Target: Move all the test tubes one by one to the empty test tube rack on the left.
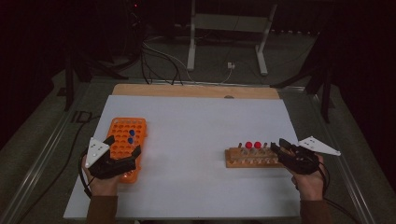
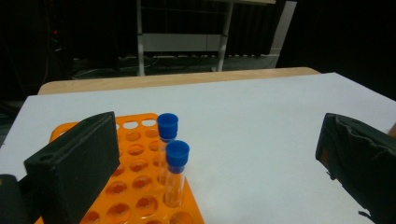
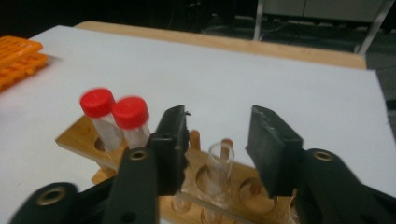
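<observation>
Right gripper view showed my right gripper (image 3: 217, 140) narrow, jaws straddling an uncapped tube (image 3: 219, 172) untouched; my left gripper (image 2: 210, 163) gaped wide over the orange rack (image 2: 140, 196)

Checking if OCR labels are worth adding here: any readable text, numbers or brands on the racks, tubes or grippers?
None readable.
Orange tube rack: no print visible.
Wooden tube rack: plain wood, no marks.
Blue caps and red caps: blank.
Left gripper and right gripper: no lettering legible, picture dark and small.

Tongs (image 1: 125, 148) over orange rack (image 1: 127, 135)
</observation>
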Demonstrator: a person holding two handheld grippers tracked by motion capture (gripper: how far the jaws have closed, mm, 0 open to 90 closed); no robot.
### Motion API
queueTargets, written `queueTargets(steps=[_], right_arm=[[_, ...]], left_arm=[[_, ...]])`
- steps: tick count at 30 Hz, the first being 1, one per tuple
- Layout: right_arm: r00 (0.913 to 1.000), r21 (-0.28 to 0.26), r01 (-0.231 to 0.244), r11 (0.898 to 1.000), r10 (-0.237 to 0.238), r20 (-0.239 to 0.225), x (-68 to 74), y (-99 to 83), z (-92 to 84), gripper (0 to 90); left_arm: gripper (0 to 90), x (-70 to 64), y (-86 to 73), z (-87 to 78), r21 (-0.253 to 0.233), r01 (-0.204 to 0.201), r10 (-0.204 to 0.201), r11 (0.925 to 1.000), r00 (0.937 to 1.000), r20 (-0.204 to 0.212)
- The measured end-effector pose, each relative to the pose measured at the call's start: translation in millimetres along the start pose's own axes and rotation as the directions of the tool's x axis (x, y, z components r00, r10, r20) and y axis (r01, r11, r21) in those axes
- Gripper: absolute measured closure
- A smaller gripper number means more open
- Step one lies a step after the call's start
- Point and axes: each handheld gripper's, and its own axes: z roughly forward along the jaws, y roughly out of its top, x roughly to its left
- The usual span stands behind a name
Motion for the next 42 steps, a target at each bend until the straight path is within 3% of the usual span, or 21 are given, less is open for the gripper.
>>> queueTargets(steps=[4,12,25,42], right_arm=[[1.0,0.023,-0.005,1.0,0.005,-0.007,-3.0,-6.5,5.2,65.0],[0.9999,0.05,-0.014,0.999,0.014,-0.01,-4.5,-16.1,14.0,74.2],[0.9999,0.043,0.005,0.999,-0.005,-0.01,-1.2,-21.5,21.0,74.2],[0.9977,0.052,0.066,0.996,-0.067,0.012,3.8,-20.3,22.4,76.0]], left_arm=[[0.5,-1.3,1.0,-1.0,-0.017,-0.005,0.005,0.9998,1.0,0.0],[0.9,0.9,-0.9,0.4,-0.004,0.019,-0.019,0.9998,0.9996,0.022],[1.3,-2.6,-2.1,1.7,-0.002,0.014,-0.014,0.9999,0.9998,0.014],[1.2,-4.5,-3.8,4.6,0.014,0.008,-0.008,0.9999,0.9999,0.012]])
